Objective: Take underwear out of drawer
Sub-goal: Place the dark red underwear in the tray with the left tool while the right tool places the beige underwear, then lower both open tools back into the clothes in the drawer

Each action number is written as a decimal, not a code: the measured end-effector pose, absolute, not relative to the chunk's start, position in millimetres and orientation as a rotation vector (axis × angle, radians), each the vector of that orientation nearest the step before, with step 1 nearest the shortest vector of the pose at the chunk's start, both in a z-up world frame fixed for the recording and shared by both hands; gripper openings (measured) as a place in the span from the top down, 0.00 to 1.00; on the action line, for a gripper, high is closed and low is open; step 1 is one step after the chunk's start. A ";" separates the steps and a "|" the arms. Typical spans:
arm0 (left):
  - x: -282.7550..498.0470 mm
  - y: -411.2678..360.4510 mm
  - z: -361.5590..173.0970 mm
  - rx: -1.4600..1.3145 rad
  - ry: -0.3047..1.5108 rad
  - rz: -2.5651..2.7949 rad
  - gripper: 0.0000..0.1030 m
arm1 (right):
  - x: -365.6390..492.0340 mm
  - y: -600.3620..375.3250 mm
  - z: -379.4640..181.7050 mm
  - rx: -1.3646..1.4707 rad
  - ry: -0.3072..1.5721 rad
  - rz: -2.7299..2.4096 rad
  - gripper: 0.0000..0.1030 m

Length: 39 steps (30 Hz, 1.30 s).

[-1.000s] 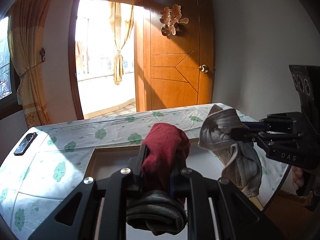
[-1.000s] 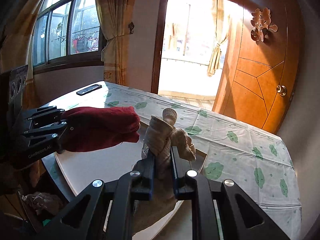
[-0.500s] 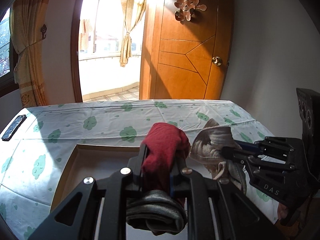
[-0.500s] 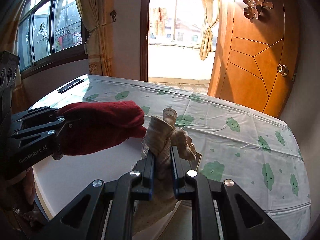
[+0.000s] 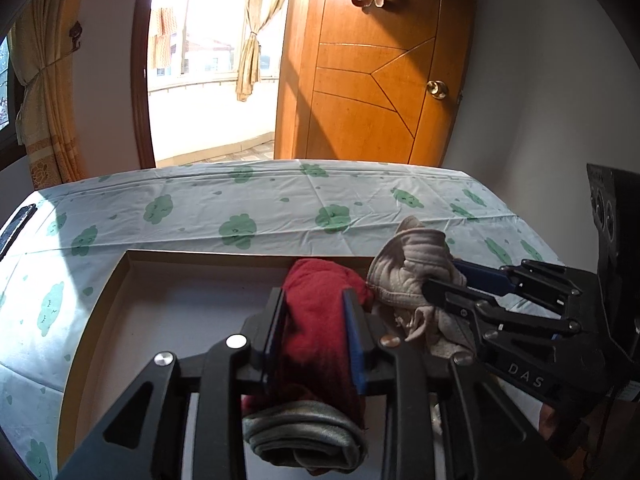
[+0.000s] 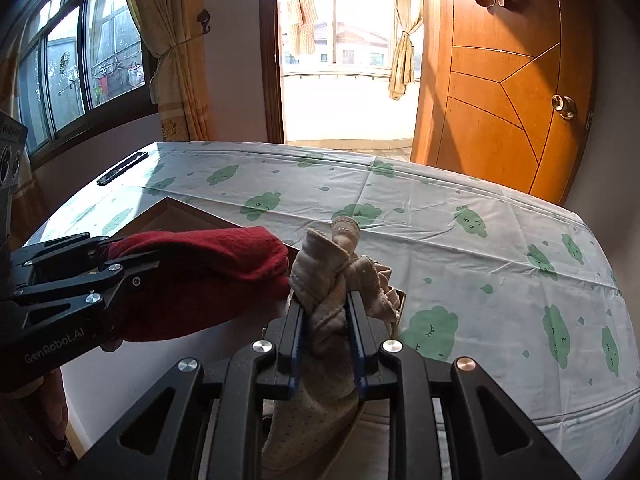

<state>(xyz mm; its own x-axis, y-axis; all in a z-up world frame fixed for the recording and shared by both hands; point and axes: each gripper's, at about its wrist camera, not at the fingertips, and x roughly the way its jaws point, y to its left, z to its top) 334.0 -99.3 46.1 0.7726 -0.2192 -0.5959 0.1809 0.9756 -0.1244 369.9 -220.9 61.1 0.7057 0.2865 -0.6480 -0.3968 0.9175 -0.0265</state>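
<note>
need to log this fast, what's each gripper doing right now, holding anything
left gripper: jaws just been opening, red underwear between them.
right gripper: jaws just been opening, beige underwear between them.

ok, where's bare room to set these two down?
Free: drawer floor left of the red underwear; green-cloud sheet beyond the drawer's far rim and to its right. Crowded: drawer's right corner, red and beige underwear bunched together.

Both claws point forward and downward, side by side. The left claw (image 5: 314, 328) and the right claw (image 6: 327, 334) have just been opening (cloth remains between each pair of fingers).
</note>
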 end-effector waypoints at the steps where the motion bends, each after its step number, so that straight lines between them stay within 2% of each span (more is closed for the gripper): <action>1: 332.3 -100.1 46.6 -0.060 0.652 -0.222 0.66 | 369.8 -221.1 60.6 -0.167 0.690 0.380 0.68; 3: 328.4 -99.5 49.0 -0.065 0.643 -0.225 0.53 | 366.0 -222.2 61.7 -0.171 0.681 0.376 0.63; 5: 321.4 -97.8 53.9 -0.077 0.625 -0.228 0.46 | 360.9 -222.7 62.2 -0.179 0.675 0.366 0.48; 7: 314.3 -97.5 58.0 -0.085 0.610 -0.243 0.46 | 355.9 -226.3 61.9 -0.174 0.670 0.360 0.43; 12: 287.6 -98.2 68.5 -0.054 0.558 -0.258 0.43 | 338.6 -231.9 64.2 -0.179 0.659 0.343 0.42; 17: 252.5 -93.2 73.9 -0.044 0.510 -0.277 0.37 | 311.6 -238.5 71.2 -0.151 0.627 0.352 0.35; 25: 199.1 -84.5 75.2 -0.023 0.460 -0.316 0.36 | 252.8 -239.6 76.8 -0.146 0.573 0.419 0.34; 29: 175.2 -77.6 73.1 -0.028 0.454 -0.339 0.35 | 225.7 -236.0 76.5 -0.152 0.553 0.461 0.30; 33: 151.8 -66.5 66.6 -0.049 0.440 -0.346 0.32 | 198.1 -232.1 72.6 -0.169 0.534 0.504 0.29; 39: 125.4 -54.9 48.5 -0.060 0.450 -0.335 0.31 | 161.8 -225.0 53.1 -0.208 0.537 0.560 0.29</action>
<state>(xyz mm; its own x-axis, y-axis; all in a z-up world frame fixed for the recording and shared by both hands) 125.4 -54.9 48.5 0.8467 -0.3305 -0.4171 0.3042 0.9437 -0.1303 161.8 -225.0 53.1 0.7148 0.4493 -0.5359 -0.5549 0.8308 -0.0436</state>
